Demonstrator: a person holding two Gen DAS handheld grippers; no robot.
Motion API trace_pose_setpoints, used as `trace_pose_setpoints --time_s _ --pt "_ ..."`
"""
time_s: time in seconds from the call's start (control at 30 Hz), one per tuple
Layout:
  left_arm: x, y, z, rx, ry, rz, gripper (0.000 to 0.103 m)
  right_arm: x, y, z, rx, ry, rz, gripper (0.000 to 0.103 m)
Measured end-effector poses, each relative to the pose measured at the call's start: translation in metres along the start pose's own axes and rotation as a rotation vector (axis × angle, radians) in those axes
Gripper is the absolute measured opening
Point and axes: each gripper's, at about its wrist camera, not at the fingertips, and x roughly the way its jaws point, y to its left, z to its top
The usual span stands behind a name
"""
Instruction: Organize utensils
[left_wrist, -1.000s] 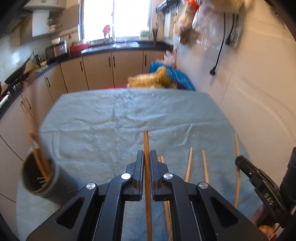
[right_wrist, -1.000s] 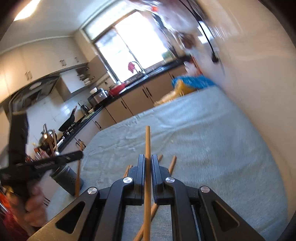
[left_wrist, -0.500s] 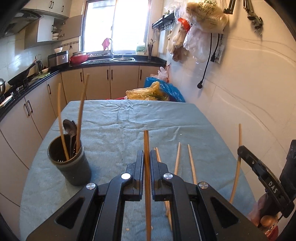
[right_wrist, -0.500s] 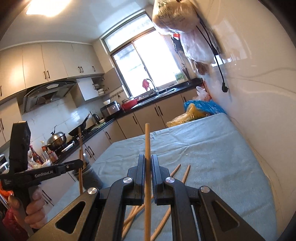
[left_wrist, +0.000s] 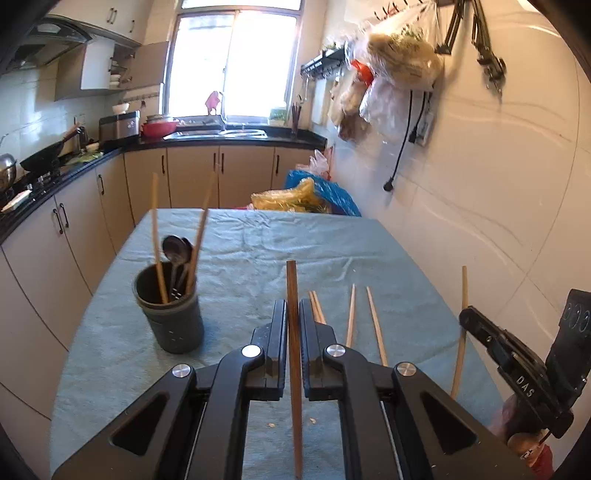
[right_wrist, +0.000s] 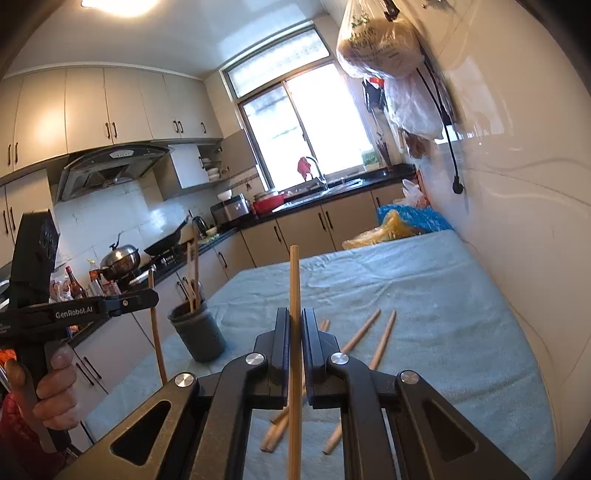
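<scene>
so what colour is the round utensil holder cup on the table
Dark grey round utensil holder cup, clearest in the left wrist view.

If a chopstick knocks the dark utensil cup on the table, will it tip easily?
Possibly. The utensil cup is taller than wide, and its chopsticks and spoons rise well above the rim. It also stands on a wrinkled cloth, likely an unsteady base.

Wooden chopsticks (left_wrist: 351, 314); wrinkled cloth tablecloth (left_wrist: 258, 251); matt holder (left_wrist: 170, 317).

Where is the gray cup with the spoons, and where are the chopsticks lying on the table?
gray cup (left_wrist: 170, 320): left wrist view, on its outer wall.
spoons (left_wrist: 173, 248): left wrist view, on one bowl.
chopsticks (left_wrist: 376, 325): left wrist view, on the rightmost stick's middle.
</scene>
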Motion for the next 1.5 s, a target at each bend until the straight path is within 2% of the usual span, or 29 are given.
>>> trace_pose_setpoints --time_s 0.13,0.37,0.6,0.97,1.5 --pt "-0.009 0.013 0.0 -0.015 -0.015 0.002 0.006 0.002 0.014 0.003 -0.024 -0.024 -0.015 0.007" --pt "-0.017 0.025 -0.007 -0.017 -0.035 0.012 0.006 0.014 0.035 -0.014 -0.094 -0.037 -0.089 0.007" --pt "-0.023 0.033 -0.008 -0.03 -0.036 -0.002 0.006 -0.008 0.049 -0.028 -0.155 -0.034 -0.111 0.007" --pt "-0.034 0.044 -0.004 -0.058 -0.031 -0.03 0.006 -0.032 0.052 -0.004 -0.105 -0.028 -0.04 0.007" --pt "-0.068 0.072 0.022 -0.071 -0.082 0.005 0.006 0.013 0.077 0.028 -0.066 -0.006 0.04 0.007"
